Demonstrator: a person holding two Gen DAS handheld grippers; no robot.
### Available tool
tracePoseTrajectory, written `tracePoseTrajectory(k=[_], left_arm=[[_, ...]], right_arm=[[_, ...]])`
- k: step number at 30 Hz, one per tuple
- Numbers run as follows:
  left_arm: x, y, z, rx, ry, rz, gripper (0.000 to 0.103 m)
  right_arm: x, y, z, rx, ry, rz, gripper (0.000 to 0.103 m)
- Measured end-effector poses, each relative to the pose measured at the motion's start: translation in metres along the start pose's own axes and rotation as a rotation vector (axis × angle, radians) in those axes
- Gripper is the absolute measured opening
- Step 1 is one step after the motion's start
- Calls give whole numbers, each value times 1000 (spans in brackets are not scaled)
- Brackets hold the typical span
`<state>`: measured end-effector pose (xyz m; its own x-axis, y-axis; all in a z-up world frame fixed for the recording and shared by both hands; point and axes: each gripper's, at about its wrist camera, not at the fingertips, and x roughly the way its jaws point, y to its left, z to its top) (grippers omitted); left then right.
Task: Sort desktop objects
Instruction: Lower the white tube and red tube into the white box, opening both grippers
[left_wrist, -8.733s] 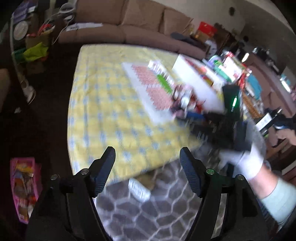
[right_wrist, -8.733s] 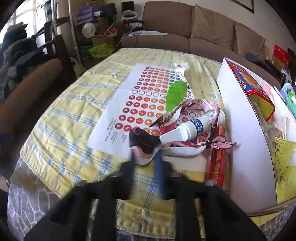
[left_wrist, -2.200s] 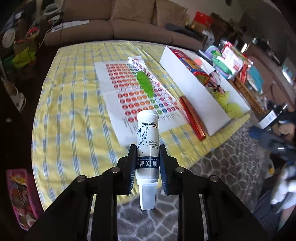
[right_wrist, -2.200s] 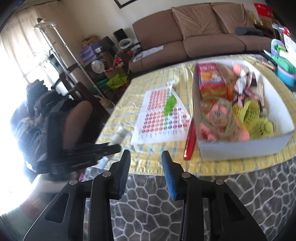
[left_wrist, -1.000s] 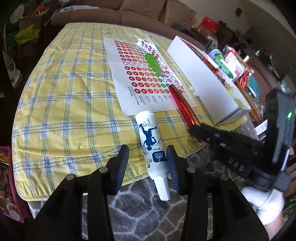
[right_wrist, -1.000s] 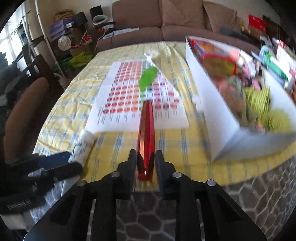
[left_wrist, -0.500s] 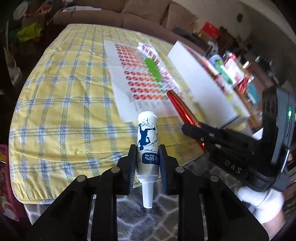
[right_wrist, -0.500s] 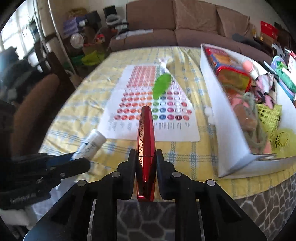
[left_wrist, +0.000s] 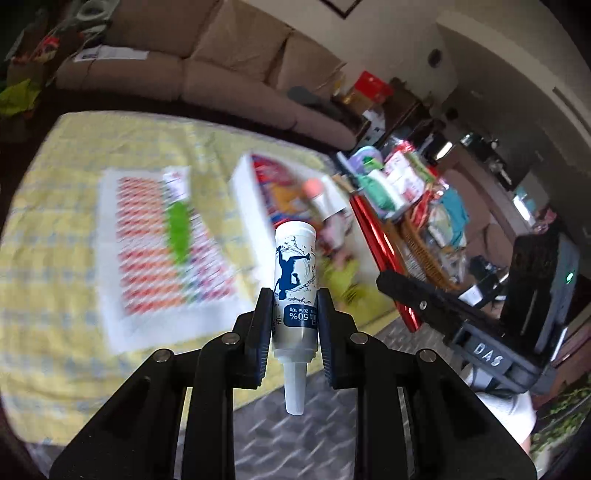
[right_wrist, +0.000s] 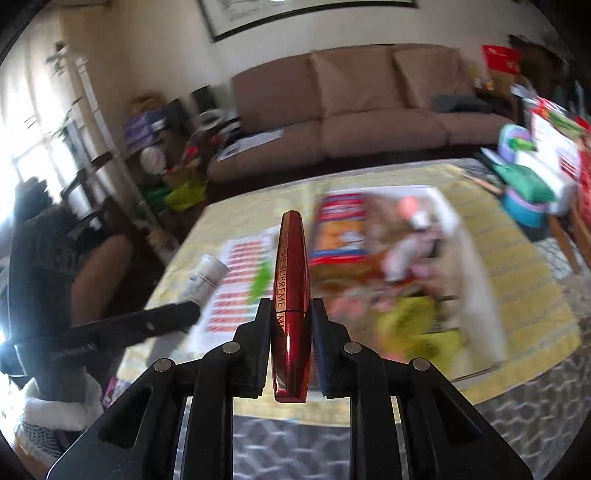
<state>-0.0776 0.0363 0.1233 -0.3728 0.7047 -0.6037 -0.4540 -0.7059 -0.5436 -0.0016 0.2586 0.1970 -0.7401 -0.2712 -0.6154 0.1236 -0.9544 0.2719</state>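
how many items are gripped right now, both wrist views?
2. A white cylindrical tube with blue print sits clamped in the left gripper; a glossy red mascara tube sits clamped in the right gripper. None hidden.

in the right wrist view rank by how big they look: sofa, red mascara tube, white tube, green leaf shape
1. sofa, widest by far, though farthest away
2. red mascara tube, enlarged by nearness to the camera
3. white tube and green leaf shape: they look alike, and blur leaves the order unsure
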Motion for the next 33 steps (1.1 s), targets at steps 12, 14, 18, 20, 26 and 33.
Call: tracePoseTrajectory(k=[12,14,18,20,26,33], left_arm=[[141,-60,20,-19,97,14,21],[152,-65,13,-15,105,28,21],[172,-66,5,-25,120,53,21],[174,-66,2,-19,115,70,22],[169,-77,-2,36,87,134,30],[121,-72,9,64,21,152,40]], right_arm=[[26,-119,-9,189,64,-71,20],[33,-126,-11,186,81,-86,20],[42,-134,-11,148,105,-129,20],[46,-133,-9,113,113,-152,20],[48,-130,-7,55,128,-216,21],[20,-144,-1,89,67,-226,28]])
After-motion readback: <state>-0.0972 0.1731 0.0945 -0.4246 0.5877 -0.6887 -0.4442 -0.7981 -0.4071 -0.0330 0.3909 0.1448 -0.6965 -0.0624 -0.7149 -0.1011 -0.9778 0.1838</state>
